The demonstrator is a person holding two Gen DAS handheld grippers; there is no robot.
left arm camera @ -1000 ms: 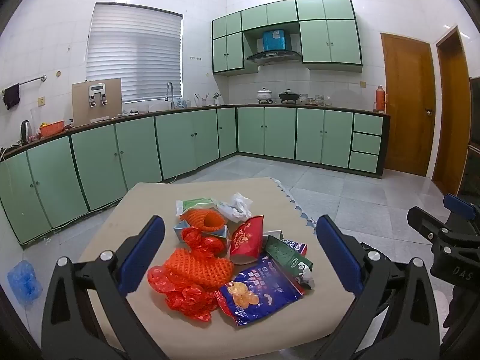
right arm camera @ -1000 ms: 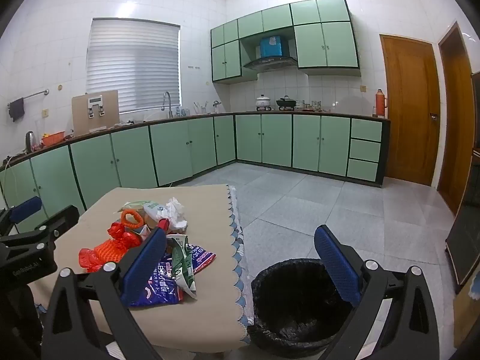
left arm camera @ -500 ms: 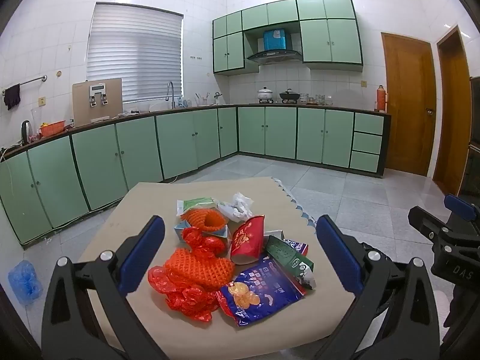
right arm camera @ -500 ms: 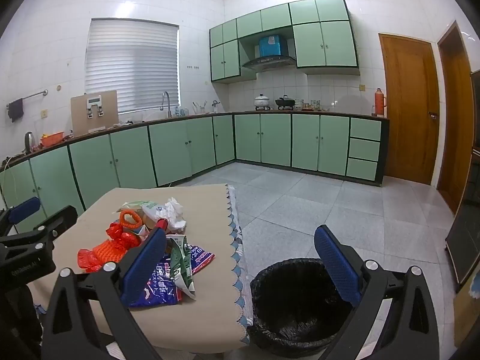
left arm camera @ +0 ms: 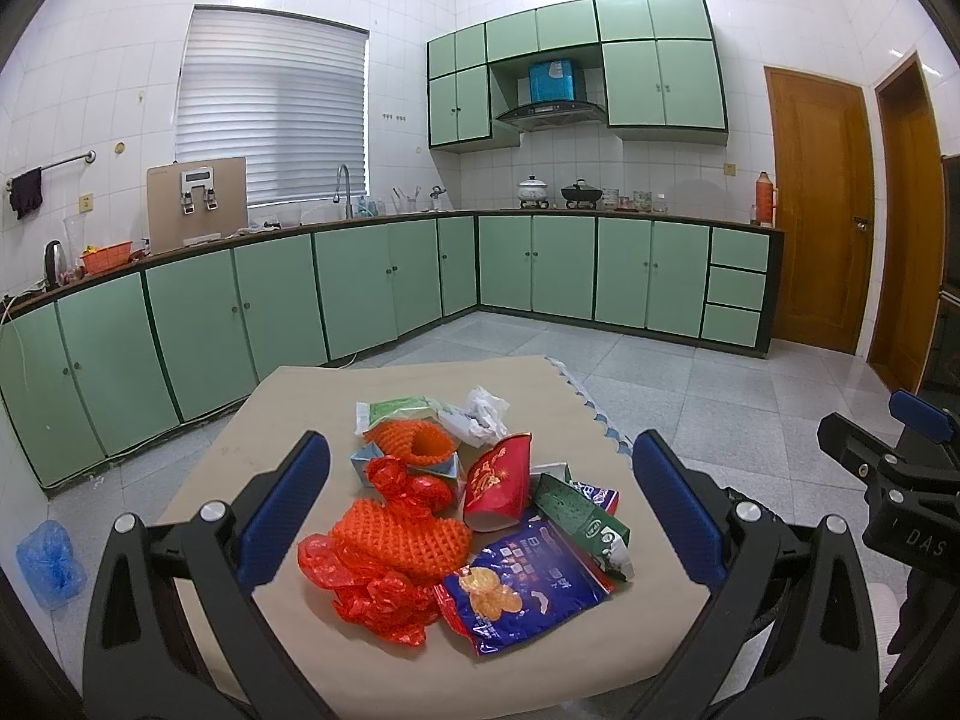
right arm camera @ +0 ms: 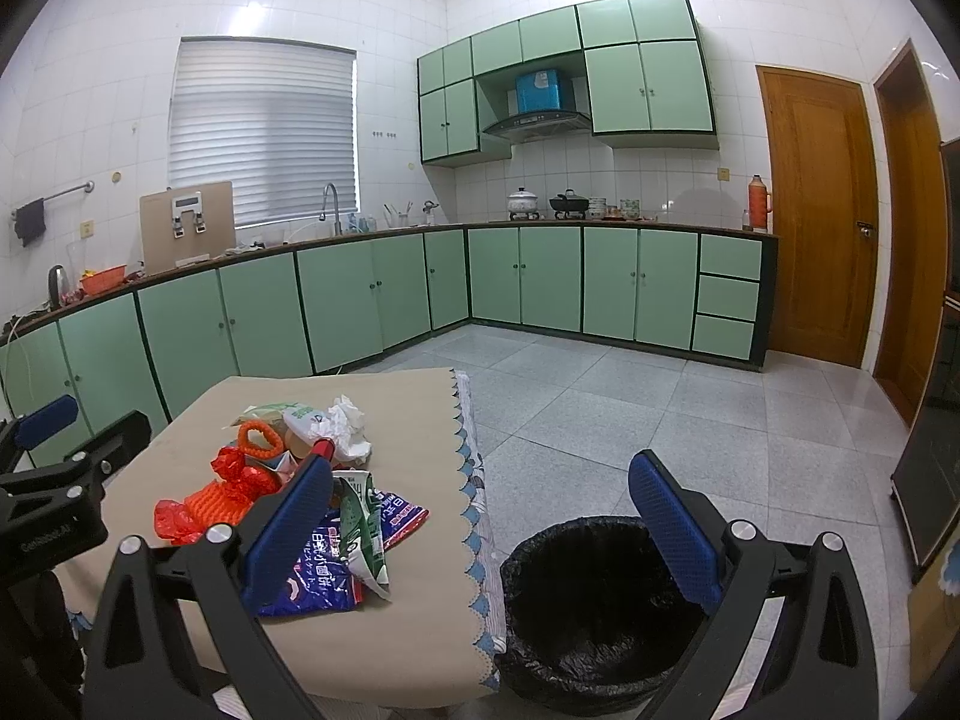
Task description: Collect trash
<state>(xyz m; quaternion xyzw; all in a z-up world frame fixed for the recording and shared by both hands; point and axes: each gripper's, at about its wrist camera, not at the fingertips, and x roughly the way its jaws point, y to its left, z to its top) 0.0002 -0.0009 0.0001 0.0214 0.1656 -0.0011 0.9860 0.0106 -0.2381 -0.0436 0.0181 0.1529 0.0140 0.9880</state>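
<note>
Where nothing shows inside, black-lined bin (right arm camera: 591,606) beside littered table (right arm camera: 414,606).

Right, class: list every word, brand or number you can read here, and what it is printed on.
"DAS": body of the right tongs, in the left wrist view.
"GenRobot.AI", faint: body of the left tongs, in the right wrist view.
Blue snack packet, red cup, green carton: print too blurred to read.
</note>
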